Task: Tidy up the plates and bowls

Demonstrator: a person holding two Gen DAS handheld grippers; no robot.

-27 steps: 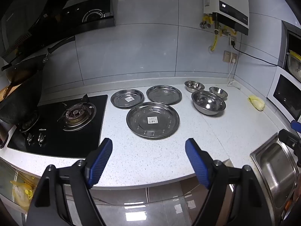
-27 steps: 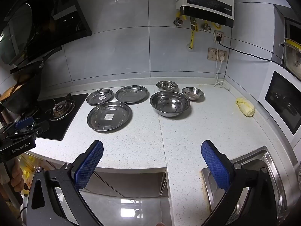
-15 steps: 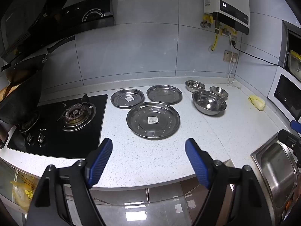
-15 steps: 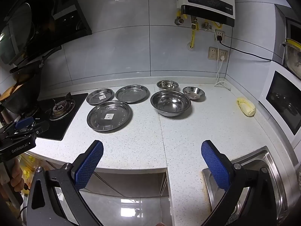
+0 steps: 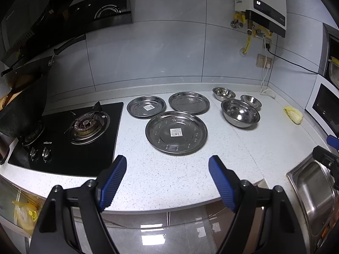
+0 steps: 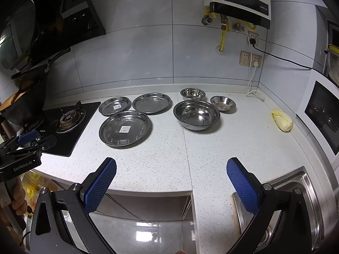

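Steel dishes lie spread on the speckled white countertop [image 5: 169, 175], none stacked. My left gripper [image 5: 167, 182] hangs at the counter's front edge, its blue pads [image 5: 113, 182] spread wide and grasping nothing; my right gripper [image 6: 171, 184] hangs likewise, released and empty, near the sink [image 6: 296, 192]. 3 plates sit just right of the gas hob [image 5: 84, 124]: the large plate [image 5: 176, 132] nearest me (a label at its centre), the small labelled plate [image 5: 146, 106] behind it on the left, and the plain plate [image 5: 189, 102] behind it on the right, the 3 close together, rims nearly touching. Further right are 3 bowls: the large bowl [image 6: 196, 115] in front, 2 small bowls [image 6: 192, 93] [image 6: 222, 102] behind. A yellowish cabbage [image 6: 281, 120] lies well apart, toward the microwave [image 6: 322, 114].
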